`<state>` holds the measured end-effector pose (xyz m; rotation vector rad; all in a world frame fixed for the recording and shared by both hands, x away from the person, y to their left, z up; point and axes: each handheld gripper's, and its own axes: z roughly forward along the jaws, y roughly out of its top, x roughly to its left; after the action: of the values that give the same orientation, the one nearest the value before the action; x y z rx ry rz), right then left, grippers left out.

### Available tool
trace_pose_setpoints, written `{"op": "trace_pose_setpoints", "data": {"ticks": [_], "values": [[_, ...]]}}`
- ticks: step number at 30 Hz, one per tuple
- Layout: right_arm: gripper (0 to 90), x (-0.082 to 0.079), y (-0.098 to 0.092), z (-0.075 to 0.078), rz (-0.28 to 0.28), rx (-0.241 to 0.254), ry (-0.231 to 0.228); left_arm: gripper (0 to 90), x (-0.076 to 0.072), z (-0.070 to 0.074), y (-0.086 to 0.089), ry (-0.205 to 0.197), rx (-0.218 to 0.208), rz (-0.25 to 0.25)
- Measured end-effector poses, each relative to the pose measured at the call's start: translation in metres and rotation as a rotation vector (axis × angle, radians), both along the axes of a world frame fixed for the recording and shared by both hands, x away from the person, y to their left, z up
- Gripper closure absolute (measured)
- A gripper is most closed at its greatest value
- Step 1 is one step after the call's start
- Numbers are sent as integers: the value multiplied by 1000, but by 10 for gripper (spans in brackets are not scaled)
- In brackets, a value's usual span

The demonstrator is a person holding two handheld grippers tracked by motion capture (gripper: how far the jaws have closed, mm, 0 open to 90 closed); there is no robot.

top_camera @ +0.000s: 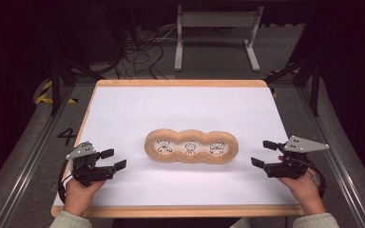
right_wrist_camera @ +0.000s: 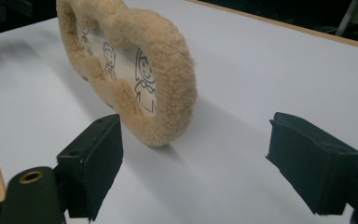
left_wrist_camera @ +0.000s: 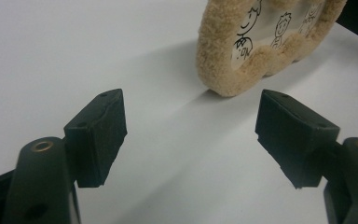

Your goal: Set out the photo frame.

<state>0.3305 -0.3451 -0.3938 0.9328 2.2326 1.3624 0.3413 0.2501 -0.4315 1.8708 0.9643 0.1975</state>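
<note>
1. High view: a fuzzy tan frame (top_camera: 191, 146) with three picture windows is seen at the centre of the white table (top_camera: 123, 109). The left gripper (top_camera: 113, 159) at 9 o'clock and the right gripper (top_camera: 264, 153) at 3 o'clock are held spread, both empty.
2. Left gripper view: the frame (left_wrist_camera: 223, 70) lies at 1 o'clock, apart from the jaws.
3. Right gripper view: the plush rim (right_wrist_camera: 172, 93) is judged soft, light and grippy; an end lobe could be pinched.

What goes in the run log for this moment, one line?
left gripper: open, empty | right gripper: open, empty | fuzzy tan three-window frame: mid-table between them, untouched
</note>
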Motion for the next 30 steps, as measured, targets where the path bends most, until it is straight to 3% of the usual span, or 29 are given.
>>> {"op": "trace_pose_setpoints", "data": {"ticks": [4,11,18,24,30], "values": [[168,1,-8,-9,-10,-18,7,253,2,-4,2,9,-5,11],[135,8,-18,-29,-21,-3,33,249,5,-10,5,13,11,22],[116,10,-14,-45,-22,-34,68,248,13,-21,7,42,3,36],[102,11,-5,-53,16,-39,114,246,16,-24,2,46,32,24],[85,10,-1,-52,17,-39,106,245,16,-23,-1,39,30,15]]}}
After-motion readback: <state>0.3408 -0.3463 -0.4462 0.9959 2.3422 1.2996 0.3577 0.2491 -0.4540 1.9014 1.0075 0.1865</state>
